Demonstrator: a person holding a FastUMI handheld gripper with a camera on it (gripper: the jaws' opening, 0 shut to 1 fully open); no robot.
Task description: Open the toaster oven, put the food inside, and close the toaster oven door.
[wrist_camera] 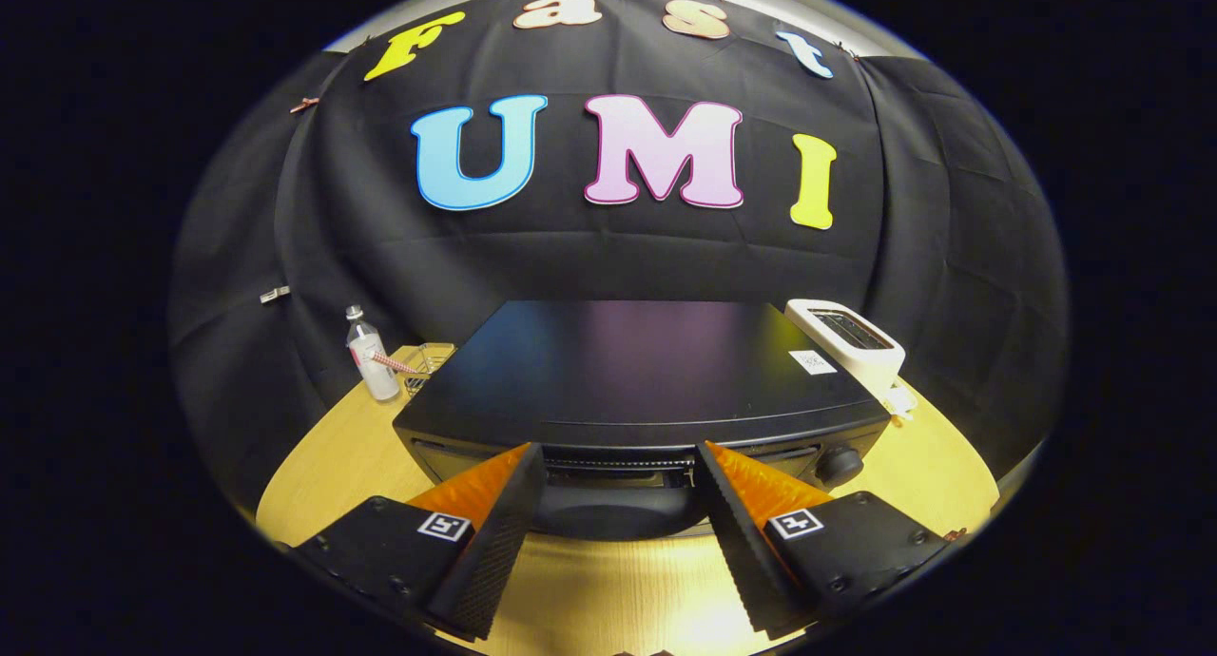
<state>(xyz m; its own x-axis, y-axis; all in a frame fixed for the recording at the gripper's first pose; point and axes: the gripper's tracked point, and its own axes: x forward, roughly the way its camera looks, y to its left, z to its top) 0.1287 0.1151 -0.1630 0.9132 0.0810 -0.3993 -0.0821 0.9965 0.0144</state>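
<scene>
fingers (494, 532) of the hand-held gripper (620, 475) stand spread wide, nothing pinched between them. each finger is black with a ribbed inner pad and an orange wedge on its outer face, and each base block carries a small square black-and-white marker. the tool is aimed roughly level, a little from above, straight at the front of the toaster oven (627, 371), and both fingertips sit just at the oven's upper front edge, one on either side of its middle; whether they touch it cannot be told.

between the fingers, the oven's dark front shows a slotted strip and, lower, a rounded dark bulge that may be the door handle (608, 513). the door looks closed. toward the oven's right front corner sits a round black knob (840, 464). the oven's flat black top is glossy, with a small white sticker (811, 361) near its right rear; the print on it is too small to read.

behind the oven's right rear corner stands a white toaster (849, 337) with a slot on top. off the oven's left rear corner stand a clear bottle (371, 359) with a red-and-white label, unreadable, and a small wire rack (423, 359) just beside it. all rest on a light wooden surface (608, 599).
</scene>
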